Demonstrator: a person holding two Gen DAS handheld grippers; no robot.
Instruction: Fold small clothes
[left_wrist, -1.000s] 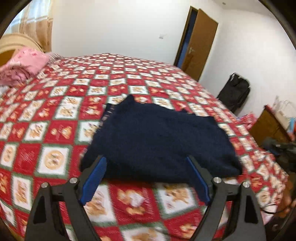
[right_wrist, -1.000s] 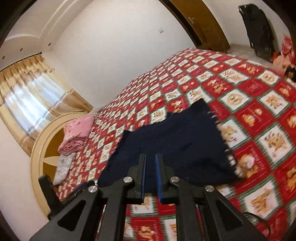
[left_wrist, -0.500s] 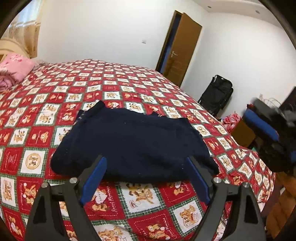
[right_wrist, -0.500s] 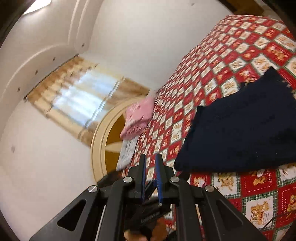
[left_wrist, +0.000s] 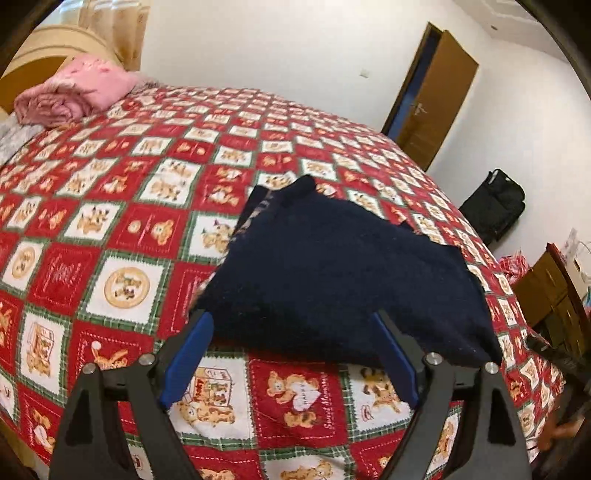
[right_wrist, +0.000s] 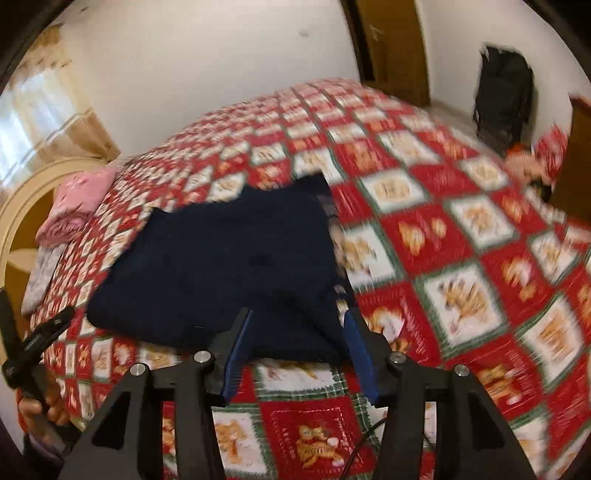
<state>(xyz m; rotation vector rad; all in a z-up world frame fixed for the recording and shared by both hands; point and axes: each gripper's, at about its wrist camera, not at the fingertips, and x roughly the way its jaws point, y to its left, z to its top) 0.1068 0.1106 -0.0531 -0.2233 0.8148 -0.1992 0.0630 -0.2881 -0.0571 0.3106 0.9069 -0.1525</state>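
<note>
A dark navy garment (left_wrist: 343, 280) lies folded flat on the red patterned bedspread (left_wrist: 122, 229). In the left wrist view my left gripper (left_wrist: 291, 325) is open and empty, its blue fingers just over the garment's near edge. In the right wrist view the same garment (right_wrist: 229, 258) lies ahead, blurred by motion. My right gripper (right_wrist: 299, 321) is open and empty, with its fingers over the garment's near right corner. The left gripper's handle and the hand holding it (right_wrist: 33, 350) show at the left edge.
A folded pink blanket (left_wrist: 74, 94) lies by the wooden headboard (left_wrist: 40, 70) at the far left. A brown door (left_wrist: 436, 96), a black bag (left_wrist: 495, 206) and a wooden cabinet (left_wrist: 550, 291) stand beyond the bed's right side.
My right gripper has opened from shut and swung back toward the garment's near right corner. My left gripper stayed open and moved closer to the garment's near edge.
</note>
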